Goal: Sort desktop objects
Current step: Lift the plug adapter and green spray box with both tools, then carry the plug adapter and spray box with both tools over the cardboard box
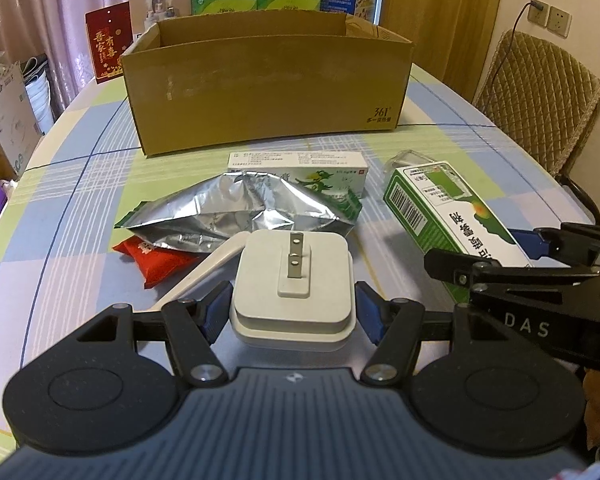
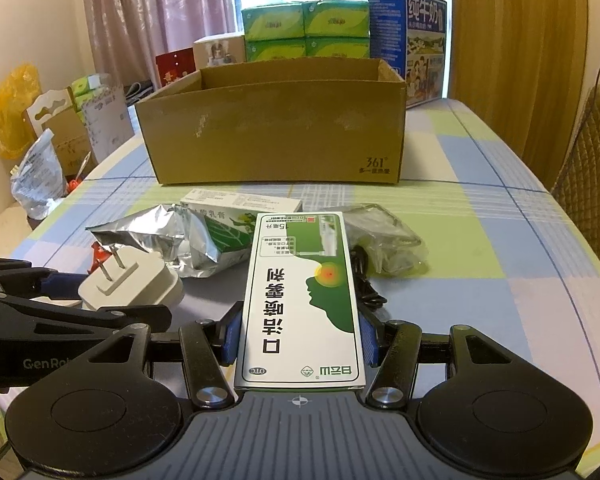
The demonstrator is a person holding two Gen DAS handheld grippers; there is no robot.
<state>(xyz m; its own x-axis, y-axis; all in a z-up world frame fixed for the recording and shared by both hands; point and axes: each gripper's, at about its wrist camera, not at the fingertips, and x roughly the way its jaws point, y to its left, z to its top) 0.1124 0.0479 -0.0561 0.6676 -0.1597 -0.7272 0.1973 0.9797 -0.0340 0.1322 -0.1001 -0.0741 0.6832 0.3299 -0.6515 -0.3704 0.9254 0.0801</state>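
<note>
The left tongs point(image 1: 293, 308) are clenched on a white plug adapter point(image 1: 293, 280), a rounded square block with two flat metal prongs sticking up from a raised centre; a blue pad presses each of its sides. A white cable point(image 1: 204, 276) runs off from it toward the left. The adapter sits low over the near part of the tabletop point(image 1: 80, 184), which wears a checked cloth of blue, green and lilac.

The right tongs point(image 2: 299, 336) grip a long green-and-white medicine box point(image 2: 302, 300) by its sides; its face shows a green head in profile with a red-orange spot at the throat, and large black characters. The box points toward the far edge.

Beyond both, near the middle of the tabletop, lie a crumpled silver foil pouch point(image 1: 240, 212), a red packet point(image 1: 160, 258) partly under it, a white-and-green carton point(image 1: 300, 168) behind it, and a clear plastic bag point(image 2: 384, 240) with a black cord point(image 2: 364, 284) beside it. Further back stands an open cardboard box point(image 1: 268, 84), printed "361°" at its lower right corner.
</note>
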